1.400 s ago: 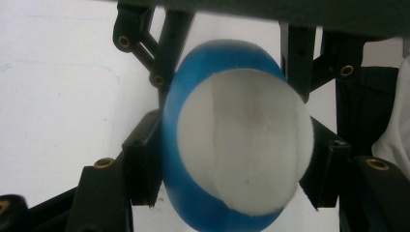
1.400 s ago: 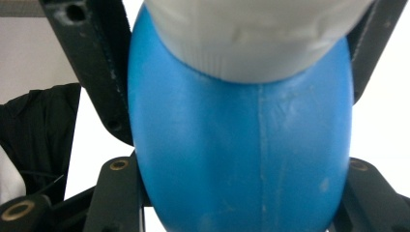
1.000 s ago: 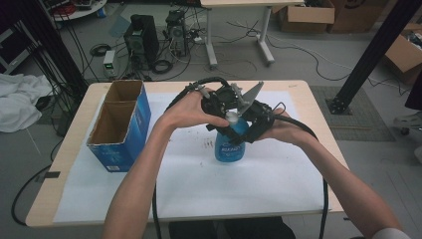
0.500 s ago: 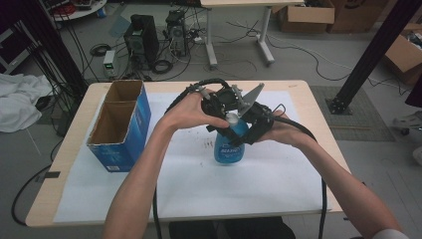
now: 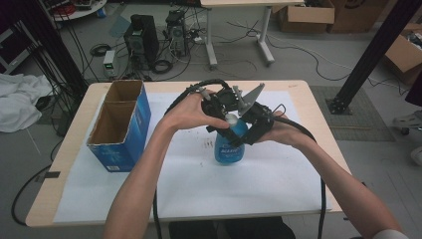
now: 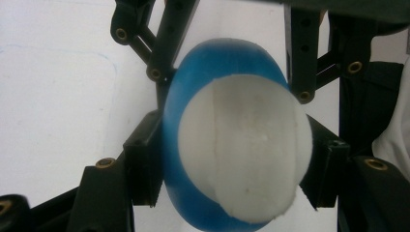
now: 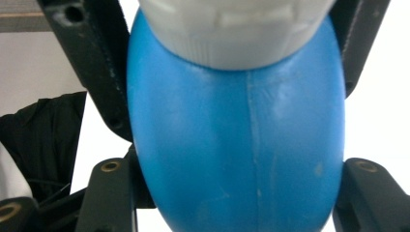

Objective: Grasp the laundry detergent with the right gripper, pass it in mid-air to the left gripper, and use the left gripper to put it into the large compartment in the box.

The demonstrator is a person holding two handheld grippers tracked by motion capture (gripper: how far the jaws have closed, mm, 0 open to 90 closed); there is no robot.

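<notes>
A blue plastic bottle (image 5: 228,148) with a white cap (image 5: 231,119) stands upright on the white sheet, mid-table. My left gripper (image 5: 225,121) comes in from the left at the bottle's top and is shut on the cap (image 6: 246,150); its black pads (image 6: 143,170) press both sides. My right gripper (image 5: 245,137) reaches in from the right, lower down, around the blue body (image 7: 237,145). Its jaws have just been opening, but the bottle is still between them and the pads (image 7: 112,193) still touch its sides. Each gripper (image 6: 232,169) (image 7: 237,198) sees the other's linkages behind the bottle.
An open blue cardboard box (image 5: 119,125) stands at the table's left. A white paper sheet (image 5: 199,189) covers most of the wooden table (image 5: 318,119). Black cables (image 5: 191,94) trail from the grippers. Computers, wires and boxes sit on the floor beyond.
</notes>
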